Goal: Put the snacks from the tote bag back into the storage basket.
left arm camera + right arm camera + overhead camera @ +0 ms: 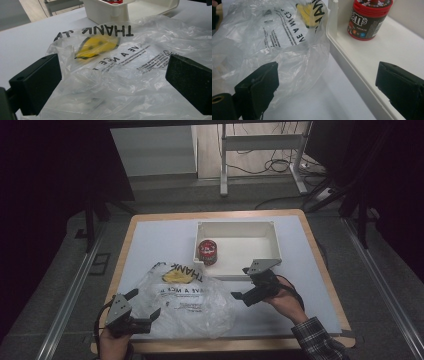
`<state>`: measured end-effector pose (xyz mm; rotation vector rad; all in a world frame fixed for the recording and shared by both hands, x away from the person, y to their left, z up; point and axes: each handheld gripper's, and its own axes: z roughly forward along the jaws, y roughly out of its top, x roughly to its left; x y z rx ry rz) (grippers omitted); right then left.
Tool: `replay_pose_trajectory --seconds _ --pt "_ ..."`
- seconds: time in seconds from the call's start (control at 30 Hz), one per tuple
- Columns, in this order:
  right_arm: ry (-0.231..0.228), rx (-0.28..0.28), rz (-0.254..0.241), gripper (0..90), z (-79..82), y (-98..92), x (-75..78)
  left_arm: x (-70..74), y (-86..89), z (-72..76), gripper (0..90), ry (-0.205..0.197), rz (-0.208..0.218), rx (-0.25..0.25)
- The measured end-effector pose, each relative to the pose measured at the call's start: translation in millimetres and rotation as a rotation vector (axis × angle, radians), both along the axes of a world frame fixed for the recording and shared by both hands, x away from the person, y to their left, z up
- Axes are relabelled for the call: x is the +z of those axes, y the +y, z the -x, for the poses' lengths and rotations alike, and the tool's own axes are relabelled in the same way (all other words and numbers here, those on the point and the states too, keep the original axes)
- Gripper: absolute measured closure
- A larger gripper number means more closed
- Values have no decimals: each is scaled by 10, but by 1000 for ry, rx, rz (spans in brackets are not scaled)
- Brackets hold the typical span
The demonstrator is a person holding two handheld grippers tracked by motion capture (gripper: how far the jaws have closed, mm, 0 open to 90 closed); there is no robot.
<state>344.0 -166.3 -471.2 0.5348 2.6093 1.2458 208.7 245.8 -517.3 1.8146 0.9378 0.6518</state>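
A clear plastic bag (pixel 190 305) printed with black lettering and a yellow smiley lies crumpled on the white mat, in front of a white bin (pixel 235 224). A red M&M's canister (pixel 207 251) stands upright in the bin's near left corner. My left gripper (pixel 145 302) is open at the bag's left edge. In the left gripper view the bag (pixel 130 65) spreads between the wide jaws of the gripper (pixel 112 82), untouched by the pads. My right gripper (pixel 240 282) is open at the bag's right edge. Its jaws (pixel 327 82) straddle the bin's front wall (pixel 352 75), with the bag (pixel 262 37) at left and the canister (pixel 368 18) ahead.
The wooden table's edge (pixel 220 346) runs just behind both hands. Bare white mat (pixel 150 240) lies left of the bin and along the right side. A metal frame with cables (pixel 260 155) stands on the floor beyond the table.
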Motion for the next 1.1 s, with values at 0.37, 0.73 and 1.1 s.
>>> replay_pose_trajectory --seconds 0.37,0.73,1.1 --pt "1 -9 0 52 35 -56 -7 0 -1 0 3 0 0 0" --pt "0 -21 -3 52 76 -129 -7 -1 -8 0 4 1 -4 -3" --pt "2 -25 -4 52 133 -205 -20 0 -10 -1 4 0 -6 -4"
